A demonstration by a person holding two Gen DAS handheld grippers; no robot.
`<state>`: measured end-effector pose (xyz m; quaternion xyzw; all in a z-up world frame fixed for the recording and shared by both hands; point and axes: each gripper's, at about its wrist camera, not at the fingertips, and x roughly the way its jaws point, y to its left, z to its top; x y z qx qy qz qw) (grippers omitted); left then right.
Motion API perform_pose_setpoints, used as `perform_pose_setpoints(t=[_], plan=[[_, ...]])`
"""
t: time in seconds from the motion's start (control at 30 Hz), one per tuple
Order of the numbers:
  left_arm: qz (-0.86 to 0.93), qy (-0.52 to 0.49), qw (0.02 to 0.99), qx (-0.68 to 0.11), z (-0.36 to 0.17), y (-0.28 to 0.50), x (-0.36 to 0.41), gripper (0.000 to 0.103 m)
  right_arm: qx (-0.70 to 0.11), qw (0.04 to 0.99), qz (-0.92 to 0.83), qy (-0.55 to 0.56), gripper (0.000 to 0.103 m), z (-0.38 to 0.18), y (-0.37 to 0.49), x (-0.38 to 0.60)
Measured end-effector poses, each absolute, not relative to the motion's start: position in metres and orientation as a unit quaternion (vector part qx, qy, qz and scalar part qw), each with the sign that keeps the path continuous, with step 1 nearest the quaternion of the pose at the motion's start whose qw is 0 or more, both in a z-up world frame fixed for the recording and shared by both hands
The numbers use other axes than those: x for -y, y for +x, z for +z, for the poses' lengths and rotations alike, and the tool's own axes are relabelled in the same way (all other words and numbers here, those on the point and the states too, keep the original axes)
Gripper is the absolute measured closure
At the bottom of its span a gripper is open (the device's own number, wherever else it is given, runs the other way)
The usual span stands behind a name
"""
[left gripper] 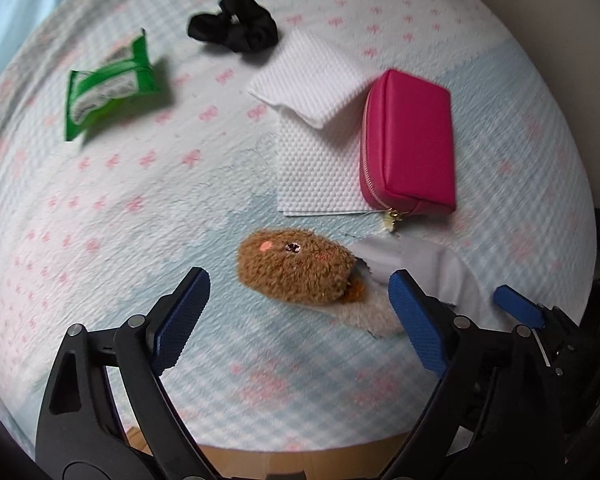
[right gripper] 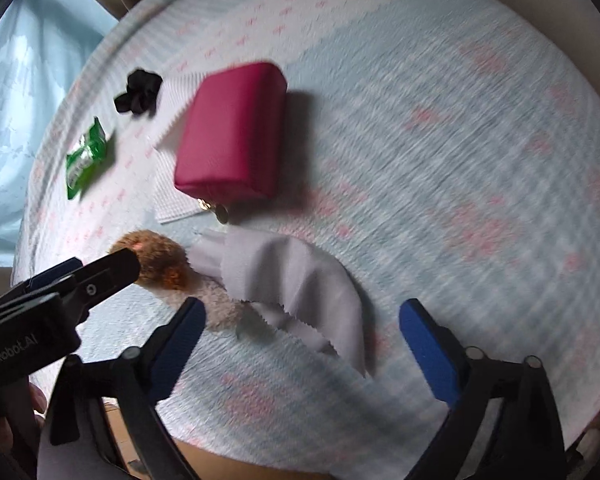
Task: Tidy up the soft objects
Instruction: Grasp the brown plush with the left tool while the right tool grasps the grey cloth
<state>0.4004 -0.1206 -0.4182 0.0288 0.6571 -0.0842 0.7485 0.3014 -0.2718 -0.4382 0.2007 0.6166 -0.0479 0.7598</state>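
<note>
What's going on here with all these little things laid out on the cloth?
A person is holding two clamp-like grippers over a checked cloth to tidy some soft items. Both the left gripper and the right gripper are open and hold nothing. Between the left gripper's fingers lies a brown plush toy, with a pale grey cloth beside it. Further off sit a pink zip pouch on white paper towels, a black scrunchie and a green packet.

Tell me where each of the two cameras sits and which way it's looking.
Left wrist: on the left gripper, looking down at the brown plush toy; its open jaws show, plus a right jaw tip.
Right wrist: on the right gripper, over the grey cloth; the left gripper intrudes at left.
Shared: pink pouch, toy, cloth.
</note>
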Motion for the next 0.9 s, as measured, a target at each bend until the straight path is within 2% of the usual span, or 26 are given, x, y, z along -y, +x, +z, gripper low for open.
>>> perform_pose_setpoints(t=[0.13,0.17,0.23,0.33,0.43,0.5,0.67,0.9], plan=[[-0.087,0.041,0.741,-0.664,-0.438,0.403,0.125,0.019,-0.62,0.755,-0.048,0.208,0.023,-0.454,0.307,0.268],[-0.087,0.045,0.74,-0.666,-0.443,0.404,0.126,0.02,-0.624,0.752,-0.05,0.206,0.03,-0.457,0.308,0.268],[-0.088,0.052,0.735,-0.671,-0.453,0.407,0.128,0.029,-0.628,0.749,-0.055,0.205,0.033,-0.46,0.311,0.266],[-0.091,0.052,0.732,-0.674,-0.461,0.411,0.131,0.036,-0.631,0.749,-0.055,0.195,0.039,-0.462,0.317,0.26],[-0.093,0.061,0.732,-0.672,-0.466,0.414,0.134,0.042,-0.636,0.746,-0.054,0.19,0.052,-0.462,0.321,0.256],[-0.093,0.062,0.732,-0.672,-0.467,0.414,0.134,0.046,-0.638,0.745,-0.052,0.187,0.066,-0.462,0.323,0.254],[-0.091,0.048,0.733,-0.672,-0.463,0.415,0.131,0.052,-0.638,0.744,-0.051,0.19,0.086,-0.463,0.33,0.249],[-0.091,0.042,0.742,-0.663,-0.451,0.412,0.121,0.056,-0.631,0.747,-0.049,0.202,0.091,-0.456,0.328,0.253]])
